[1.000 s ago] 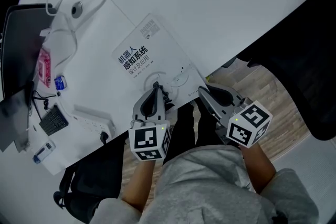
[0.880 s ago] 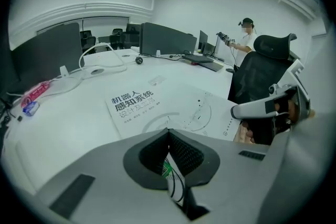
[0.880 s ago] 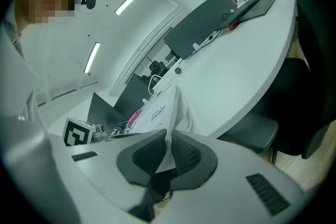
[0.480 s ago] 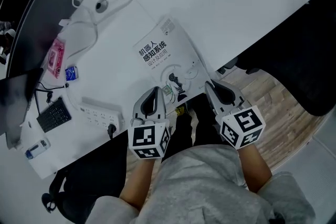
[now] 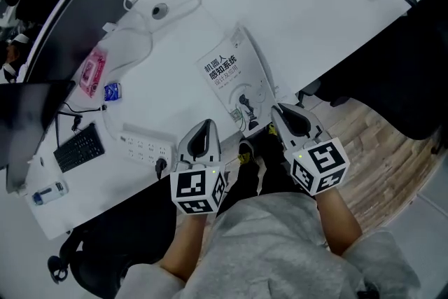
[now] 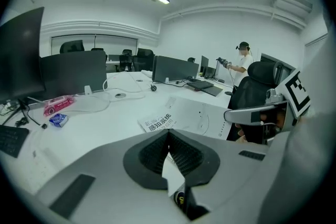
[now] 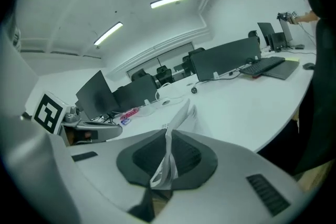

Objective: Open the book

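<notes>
White desk (image 5: 301, 17) in an open office carries the book (image 5: 234, 80) close to its front edge, title side up. My right gripper (image 5: 280, 114) is clamped on a thin sheaf at its near right edge, the cover and a few leaves by the look of it. My left gripper (image 5: 205, 128) hangs just beside the near left corner, jaws pressed together on nothing I can make out. I judge this paperback light, floppy and slick-covered, so I'd grip the cover's free edge opposite the spine.
</notes>
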`<move>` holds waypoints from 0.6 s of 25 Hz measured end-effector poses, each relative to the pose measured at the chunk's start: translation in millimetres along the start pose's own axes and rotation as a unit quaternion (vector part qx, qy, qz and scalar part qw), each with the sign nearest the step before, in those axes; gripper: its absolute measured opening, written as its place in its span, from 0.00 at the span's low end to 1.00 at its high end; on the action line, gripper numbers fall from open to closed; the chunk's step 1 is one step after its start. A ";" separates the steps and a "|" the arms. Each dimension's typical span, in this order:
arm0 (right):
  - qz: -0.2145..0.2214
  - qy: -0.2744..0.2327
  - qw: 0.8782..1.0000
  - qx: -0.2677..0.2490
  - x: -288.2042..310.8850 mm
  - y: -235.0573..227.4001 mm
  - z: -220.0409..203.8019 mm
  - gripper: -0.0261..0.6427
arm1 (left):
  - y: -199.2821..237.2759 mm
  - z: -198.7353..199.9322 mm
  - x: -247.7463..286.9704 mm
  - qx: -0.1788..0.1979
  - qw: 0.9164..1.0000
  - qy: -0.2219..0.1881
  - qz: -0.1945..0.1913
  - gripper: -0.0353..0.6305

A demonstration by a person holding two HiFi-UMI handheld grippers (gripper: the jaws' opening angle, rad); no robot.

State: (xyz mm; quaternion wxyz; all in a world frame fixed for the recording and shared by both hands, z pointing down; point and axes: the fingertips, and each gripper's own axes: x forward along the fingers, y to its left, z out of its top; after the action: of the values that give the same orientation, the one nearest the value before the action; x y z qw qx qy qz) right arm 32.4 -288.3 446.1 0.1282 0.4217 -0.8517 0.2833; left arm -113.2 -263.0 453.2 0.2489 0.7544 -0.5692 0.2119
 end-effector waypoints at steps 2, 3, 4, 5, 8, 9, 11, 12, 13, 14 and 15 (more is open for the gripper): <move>0.015 -0.009 1.000 -0.023 1.9 20.3 5.6 0.11 | 3.0 1.4 -9.3 -0.001 1.000 -0.009 0.002 0.07; 0.022 -0.011 0.999 -0.035 3.1 30.5 7.5 0.11 | 5.1 1.7 -14.2 -0.003 1.000 -0.014 0.004 0.07; 0.029 -0.013 0.998 -0.050 4.1 40.7 8.7 0.11 | 7.7 1.5 -19.5 -0.005 1.000 -0.018 0.006 0.07; 0.036 -0.013 0.997 -0.065 4.8 50.9 9.3 0.11 | 10.5 0.7 -25.2 -0.009 1.000 -0.022 0.008 0.07; 0.065 -0.011 0.993 -0.101 7.3 80.5 7.9 0.11 | 20.7 -2.0 -42.4 -0.022 0.999 -0.036 0.018 0.07; 0.075 -0.009 0.991 -0.113 8.7 89.5 7.0 0.11 | 24.0 -2.5 -47.3 -0.027 0.999 -0.041 0.021 0.07; 0.090 -0.002 0.987 -0.136 12.5 106.8 5.3 0.11 | 31.5 -3.4 -57.1 -0.039 0.998 -0.049 0.025 0.07; 0.097 0.003 0.985 -0.144 15.0 115.8 4.1 0.11 | 36.2 -3.9 -62.4 -0.045 0.997 -0.052 0.027 0.07; 0.103 0.007 0.983 -0.150 17.5 124.8 2.2 0.11 | 41.0 -4.5 -67.9 -0.049 0.997 -0.054 0.030 0.07; 0.110 0.011 0.982 -0.154 19.4 133.1 -0.6 0.11 | 45.2 -5.3 -73.4 -0.052 0.996 -0.057 0.032 0.07; 0.118 0.014 0.981 -0.155 20.7 140.6 -4.2 0.11 | 48.5 -6.2 -78.5 -0.054 0.996 -0.060 0.035 0.07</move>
State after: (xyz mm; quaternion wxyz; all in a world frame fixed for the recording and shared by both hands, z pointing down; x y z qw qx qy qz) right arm -91.6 -231.2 406.3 0.1697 0.2890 -0.9272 0.1672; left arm -180.8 -211.1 417.3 0.2472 0.7309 -0.6196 0.1441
